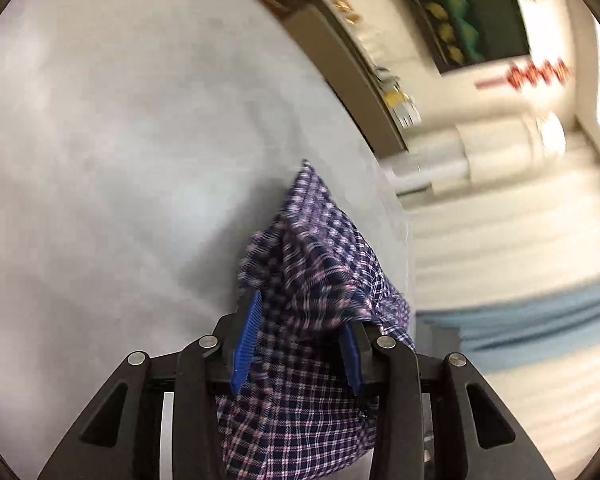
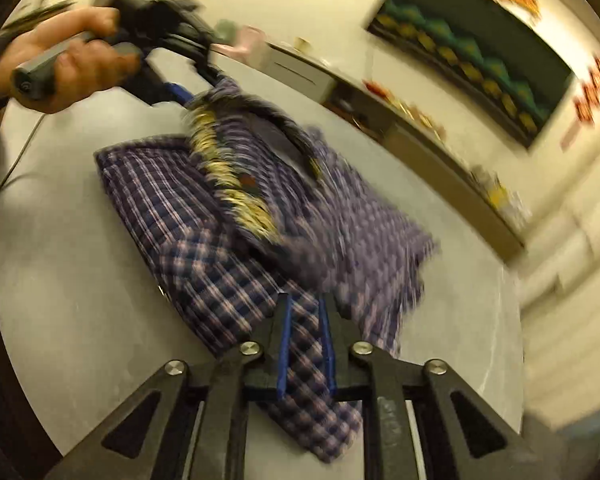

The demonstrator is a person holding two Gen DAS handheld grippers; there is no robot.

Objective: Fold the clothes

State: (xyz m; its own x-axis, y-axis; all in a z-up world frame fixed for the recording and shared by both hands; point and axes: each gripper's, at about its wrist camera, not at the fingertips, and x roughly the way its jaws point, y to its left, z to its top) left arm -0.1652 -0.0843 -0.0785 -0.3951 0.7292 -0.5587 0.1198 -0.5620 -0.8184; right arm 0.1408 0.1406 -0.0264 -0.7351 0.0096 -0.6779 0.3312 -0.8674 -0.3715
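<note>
A navy plaid shirt (image 2: 204,216) with white and pink lines lies partly on the grey table (image 2: 80,320), its collar end lifted. My right gripper (image 2: 305,304) is shut on a fold of the shirt near its lower edge. In the right wrist view a hand holds my left gripper (image 2: 188,96), which grips the shirt by the collar at the upper left. In the left wrist view the left gripper (image 1: 300,320) has bunched plaid shirt (image 1: 316,264) cloth between its blue pads (image 1: 246,340), with cloth hanging below the fingers.
The grey table (image 1: 120,140) spreads wide to the left. Along its far edge runs a low shelf (image 2: 440,152) with small items. A wall with a dark picture (image 2: 480,52) stands behind. White rolls (image 1: 480,152) and blue fabric (image 1: 540,320) lie past the table edge.
</note>
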